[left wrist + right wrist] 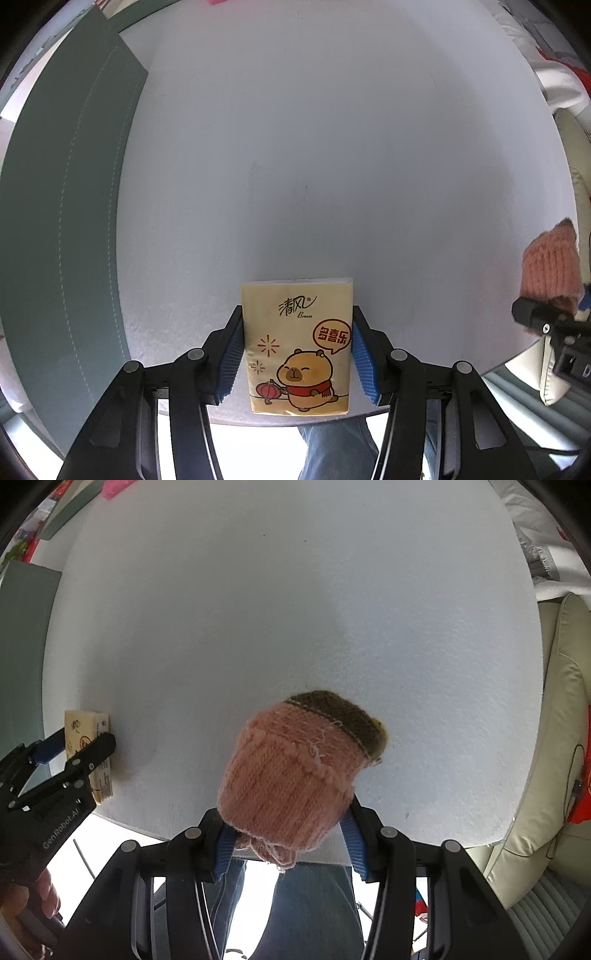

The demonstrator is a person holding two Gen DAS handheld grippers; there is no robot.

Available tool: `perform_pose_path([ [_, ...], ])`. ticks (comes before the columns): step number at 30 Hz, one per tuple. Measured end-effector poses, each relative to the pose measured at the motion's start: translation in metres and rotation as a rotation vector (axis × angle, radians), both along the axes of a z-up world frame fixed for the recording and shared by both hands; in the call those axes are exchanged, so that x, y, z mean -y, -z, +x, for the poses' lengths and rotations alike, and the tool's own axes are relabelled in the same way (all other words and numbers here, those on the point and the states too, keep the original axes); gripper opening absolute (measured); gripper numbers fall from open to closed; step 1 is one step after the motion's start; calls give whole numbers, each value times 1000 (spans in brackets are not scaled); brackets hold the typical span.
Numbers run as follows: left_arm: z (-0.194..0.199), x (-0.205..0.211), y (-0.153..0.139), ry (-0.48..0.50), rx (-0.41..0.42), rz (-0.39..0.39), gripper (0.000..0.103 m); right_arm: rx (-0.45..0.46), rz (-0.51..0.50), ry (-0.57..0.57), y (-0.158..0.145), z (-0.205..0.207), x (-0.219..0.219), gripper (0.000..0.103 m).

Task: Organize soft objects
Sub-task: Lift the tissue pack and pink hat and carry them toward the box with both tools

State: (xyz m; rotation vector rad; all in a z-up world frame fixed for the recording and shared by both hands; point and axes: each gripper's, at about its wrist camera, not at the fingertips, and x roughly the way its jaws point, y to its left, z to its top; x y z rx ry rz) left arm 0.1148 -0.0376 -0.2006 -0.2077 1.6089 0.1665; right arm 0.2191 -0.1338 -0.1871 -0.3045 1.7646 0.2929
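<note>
My left gripper (297, 314) is shut on a yellow tissue pack (295, 347) printed with a cartoon capybara, its blue pads pressing both long sides. The pack stands near the front edge of the white round table (332, 147). My right gripper (284, 812) is shut on a pink knitted piece (288, 768) with an olive band at its far end, and loose yarn hangs between the fingers. From the right wrist view the left gripper (83, 740) and the tissue pack (86, 723) sit at the table's left edge. From the left wrist view the knitted piece (550, 269) shows at far right.
A grey-green stitched mat (62, 221) lies along the table's left side. A cream cushioned seat (554, 738) stands to the right of the table. A person's jeans (306, 904) show below the front edge, and a hand (40, 893) holds the left gripper's handle.
</note>
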Motion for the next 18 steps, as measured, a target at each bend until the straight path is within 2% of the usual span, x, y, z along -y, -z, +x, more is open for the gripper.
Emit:
perform_pose_path([
  [8,-6,4,-1,19,39,9,54,35,-1,-19,-16,6,-12,54],
  [9,6,13,-14,19,44,9,54,40,-1,-20,-18,4,-13,54],
  [14,-3,17,-22,24,78,16,54,73,5,-33,-30,6,-23,54],
  [16,-7,19,-24,22,89,17,54,87,7,-40,-42,-18,-20,54],
  [18,-14,20,-17,14,102,17,54,98,8,-46,-46,-19,-22,54],
])
